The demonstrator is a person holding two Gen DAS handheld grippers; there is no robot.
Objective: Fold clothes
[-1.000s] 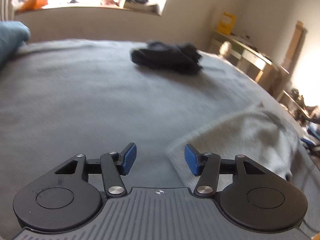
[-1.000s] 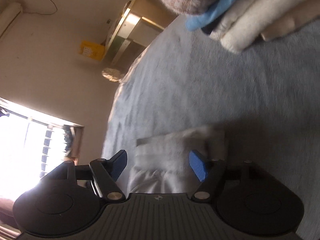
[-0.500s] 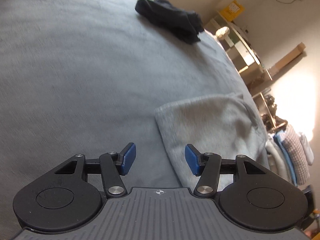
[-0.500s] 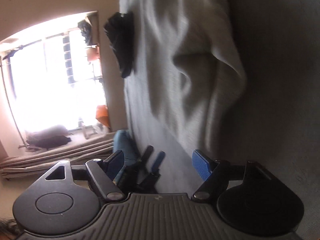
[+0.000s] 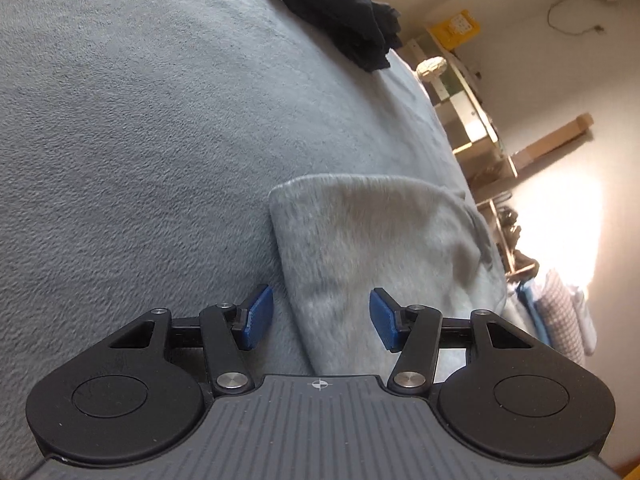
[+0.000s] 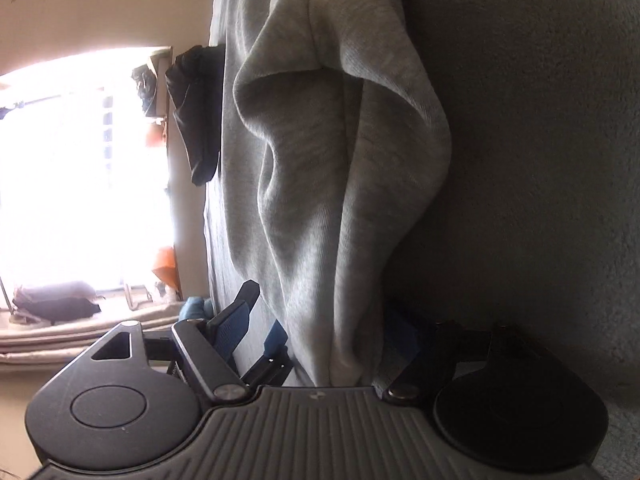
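Sweatshirt (image 5: 380, 240) is lying lengthwise ahead between my closing left fingers (image 5: 256, 316), untouched, while my right fingers (image 6: 232, 328) are straddling its edge, released.

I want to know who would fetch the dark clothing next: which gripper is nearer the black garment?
Hard to call; both sit at the grey sweatshirt, far from the black garment. The left gripper and right gripper each straddle its near edge.
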